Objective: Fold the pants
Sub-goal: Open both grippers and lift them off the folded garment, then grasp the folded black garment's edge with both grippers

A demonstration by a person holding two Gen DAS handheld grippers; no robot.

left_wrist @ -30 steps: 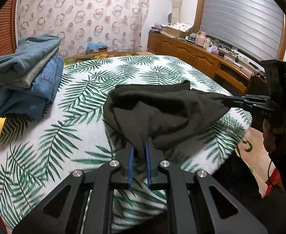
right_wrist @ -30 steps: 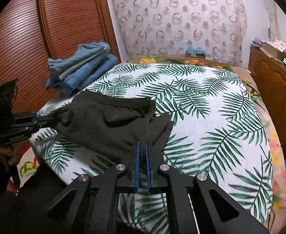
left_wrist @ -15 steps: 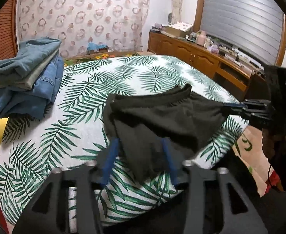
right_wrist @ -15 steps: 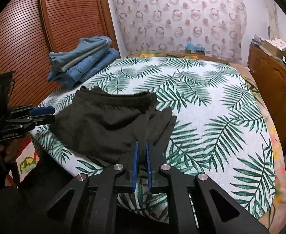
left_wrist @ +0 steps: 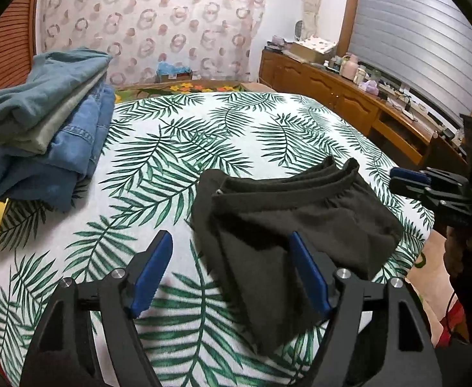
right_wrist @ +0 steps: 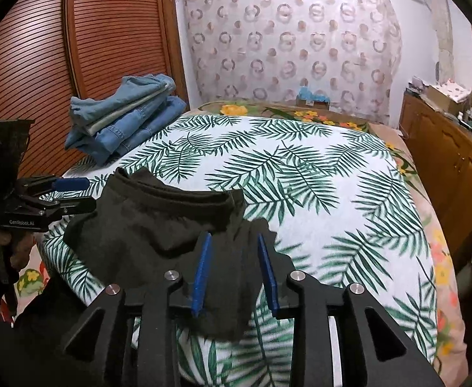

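The bed [left_wrist: 178,161], under a white cover printed with green palm fronds, fills both views and serves as the folding surface. On its near edge lie the dark pants [left_wrist: 287,219], at about five o'clock in the left wrist view and seven o'clock in the right wrist view. They sit in a compact bundle with the waistband layers stacked along the far side, so the main folds look done. The near corner hangs loose and uneven over the bed's edge, so I judge a last tuck or a carry to the pile is left.

The left gripper [left_wrist: 231,274] has just been opening: its blue pads stand wide apart, with the near flap of the pants between them but pressed by neither. The right gripper [right_wrist: 236,274] has also just been opening, less far; cloth lies between its pads, and they no longer pinch it.

A pile of folded jeans [left_wrist: 45,135] rests at the bed's far left corner, around ten o'clock, well apart from the pants. Behind the bed, at twelve o'clock, hangs a curtain [left_wrist: 152,25] patterned with rings. A slatted wooden wardrobe [right_wrist: 84,42] stands at ten o'clock in the right wrist view, and a low wooden sideboard [left_wrist: 342,96] crowded with small items runs under a shuttered window [left_wrist: 419,32] at two o'clock.
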